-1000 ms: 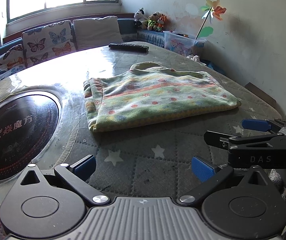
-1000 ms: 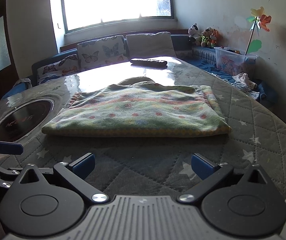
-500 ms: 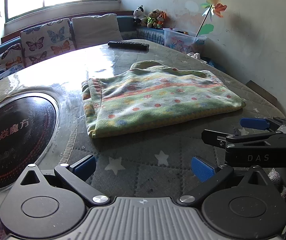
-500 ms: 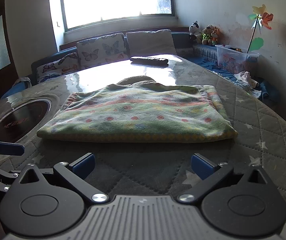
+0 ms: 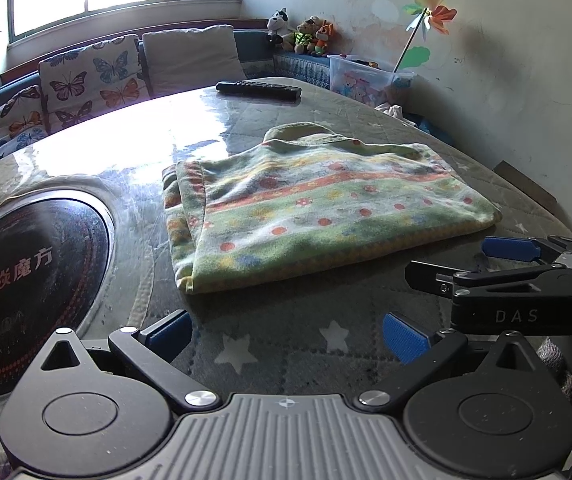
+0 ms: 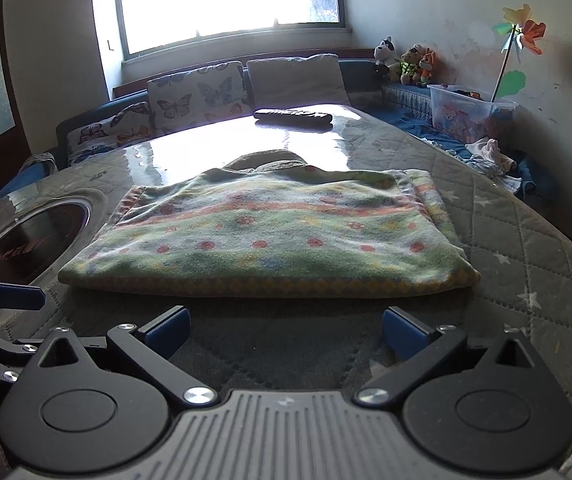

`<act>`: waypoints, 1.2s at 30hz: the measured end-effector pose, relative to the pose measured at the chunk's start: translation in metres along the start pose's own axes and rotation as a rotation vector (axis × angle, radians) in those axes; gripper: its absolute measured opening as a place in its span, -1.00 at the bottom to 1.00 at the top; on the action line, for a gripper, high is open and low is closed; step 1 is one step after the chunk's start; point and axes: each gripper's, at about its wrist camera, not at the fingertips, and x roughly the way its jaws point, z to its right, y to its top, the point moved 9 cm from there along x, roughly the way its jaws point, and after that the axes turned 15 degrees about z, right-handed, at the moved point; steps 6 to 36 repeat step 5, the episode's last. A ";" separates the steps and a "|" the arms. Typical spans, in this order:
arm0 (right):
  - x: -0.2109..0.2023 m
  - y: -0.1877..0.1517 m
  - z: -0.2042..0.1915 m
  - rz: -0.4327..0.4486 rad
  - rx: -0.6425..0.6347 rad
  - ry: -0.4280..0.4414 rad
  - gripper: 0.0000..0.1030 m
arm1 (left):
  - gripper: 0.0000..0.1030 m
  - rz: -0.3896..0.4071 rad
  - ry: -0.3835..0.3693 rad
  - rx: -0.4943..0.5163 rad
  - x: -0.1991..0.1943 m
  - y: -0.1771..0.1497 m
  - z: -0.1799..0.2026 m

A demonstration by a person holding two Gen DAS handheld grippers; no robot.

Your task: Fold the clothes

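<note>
A folded green garment with orange stripes and red dots lies flat on the quilted table top; it fills the middle of the right wrist view as garment. My left gripper is open and empty, just short of the garment's near left corner. My right gripper is open and empty, close to the garment's near edge. The right gripper also shows at the right of the left wrist view, beside the garment's right corner. A left fingertip shows at the left edge of the right wrist view.
A round black cooktop is set into the table at the left. A black remote lies at the far edge. Cushions, a toy bin and a wall stand beyond.
Both grippers have moved closer to the garment's near edge; it looks larger and nearer in both views. The jaws stay open and the garment has not shifted.
</note>
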 end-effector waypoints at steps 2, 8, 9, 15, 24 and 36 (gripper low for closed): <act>0.002 0.000 0.000 -0.001 0.001 0.001 1.00 | 1.00 0.003 0.001 0.002 0.001 0.001 -0.001; 0.004 0.000 0.000 -0.002 0.000 0.000 1.00 | 1.00 -0.001 0.004 -0.001 0.003 0.002 -0.003; 0.004 0.000 0.000 -0.002 0.000 0.000 1.00 | 1.00 -0.001 0.004 -0.001 0.003 0.002 -0.003; 0.004 0.000 0.000 -0.002 0.000 0.000 1.00 | 1.00 -0.001 0.004 -0.001 0.003 0.002 -0.003; 0.004 0.000 0.000 -0.002 0.000 0.000 1.00 | 1.00 -0.001 0.004 -0.001 0.003 0.002 -0.003; 0.004 0.000 0.000 -0.002 0.000 0.000 1.00 | 1.00 -0.001 0.004 -0.001 0.003 0.002 -0.003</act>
